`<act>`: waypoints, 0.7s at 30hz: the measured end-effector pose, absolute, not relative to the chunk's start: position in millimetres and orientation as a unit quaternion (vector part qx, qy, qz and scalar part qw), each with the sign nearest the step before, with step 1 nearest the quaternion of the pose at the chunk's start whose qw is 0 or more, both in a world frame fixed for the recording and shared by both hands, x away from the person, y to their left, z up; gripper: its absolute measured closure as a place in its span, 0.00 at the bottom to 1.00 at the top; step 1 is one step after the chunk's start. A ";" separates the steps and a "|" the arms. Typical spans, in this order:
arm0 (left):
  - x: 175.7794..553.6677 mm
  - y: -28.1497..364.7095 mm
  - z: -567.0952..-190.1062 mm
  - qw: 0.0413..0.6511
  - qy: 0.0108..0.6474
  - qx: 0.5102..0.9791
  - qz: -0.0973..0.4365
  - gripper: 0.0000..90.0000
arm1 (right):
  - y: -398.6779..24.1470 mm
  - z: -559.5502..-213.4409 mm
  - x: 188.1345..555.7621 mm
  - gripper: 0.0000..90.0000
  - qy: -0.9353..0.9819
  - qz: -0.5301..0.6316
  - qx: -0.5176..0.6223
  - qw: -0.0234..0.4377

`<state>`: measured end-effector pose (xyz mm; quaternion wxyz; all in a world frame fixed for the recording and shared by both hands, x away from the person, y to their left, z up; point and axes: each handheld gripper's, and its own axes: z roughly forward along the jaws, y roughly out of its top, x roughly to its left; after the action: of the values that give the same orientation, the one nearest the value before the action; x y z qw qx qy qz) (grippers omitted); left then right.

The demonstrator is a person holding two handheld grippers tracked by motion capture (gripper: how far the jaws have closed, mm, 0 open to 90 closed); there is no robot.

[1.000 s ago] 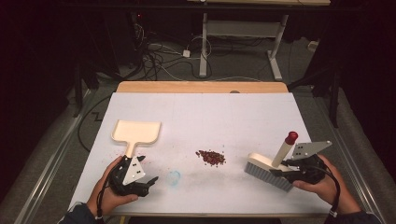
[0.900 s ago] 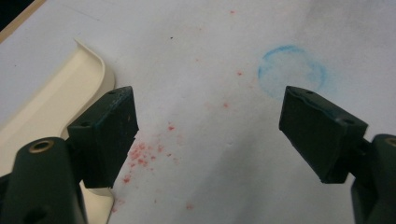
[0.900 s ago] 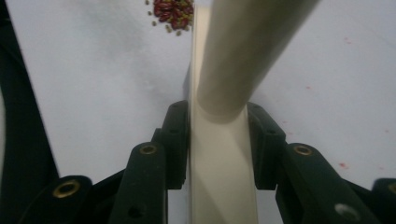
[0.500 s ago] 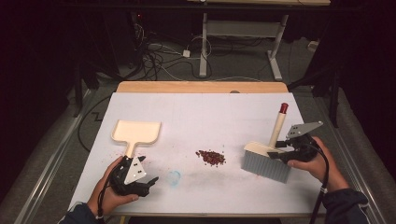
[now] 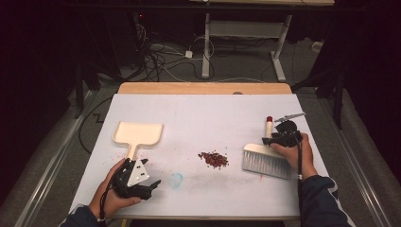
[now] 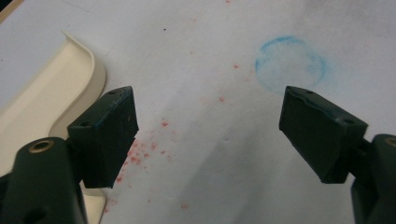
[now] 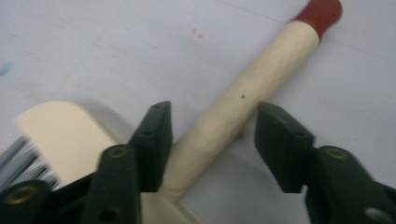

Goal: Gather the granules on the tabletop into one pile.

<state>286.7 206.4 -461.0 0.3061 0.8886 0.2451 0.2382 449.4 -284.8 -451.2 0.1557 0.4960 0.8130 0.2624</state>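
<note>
Since a second ago the right gripper [image 5: 278, 137] has carried the brush [image 5: 266, 156] up the table [image 5: 198, 106] and laid it flat: the handle that stood tilted up off the sheet then now lies along it, red cap pointing to the far edge. Its jaws have just been opening, and in the right gripper view they stand part-way apart with the cream handle [image 7: 243, 107] between them, one jaw close against it, the other clear by a gap. The left gripper [image 5: 142, 184] has kept its place near the front edge.

By count: one brush, one dustpan [image 5: 138, 135], one small heap of dark red crumbs [image 5: 213, 159], one faint blue ring [image 5: 176, 179] drawn on the sheet, two grippers. The left gripper's jaws are wide apart with only bare table between them; in the left gripper view the dustpan's rim [image 6: 70, 88] sits just beside one jaw and the blue ring [image 6: 289, 63] lies ahead.

The brush rests near the table's right edge, bristles toward the person, well apart from the crumbs. The dustpan lies on the left side, handle toward the left gripper. Between dustpan and brush the sheet is open but for the crumbs, and the whole far half of the table is free.
</note>
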 end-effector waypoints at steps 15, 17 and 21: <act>286.5 207.7 -460.1 0.307 0.245 0.887 0.242 0.21 | -268.9 -456.0 453.3 0.56 0.808 0.256 0.497 0.184; 286.4 207.9 -459.9 0.308 0.247 0.887 0.239 0.21 | -270.8 -451.9 451.2 0.53 0.802 0.268 0.498 0.194; 286.1 207.9 -459.5 0.310 0.246 0.886 0.240 0.21 | -275.2 -439.5 444.3 0.52 0.789 0.306 0.486 0.219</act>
<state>286.1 207.9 -459.5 0.3101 0.8864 0.2465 0.2397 444.3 -275.2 -439.5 0.2193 0.4857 0.7890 0.3059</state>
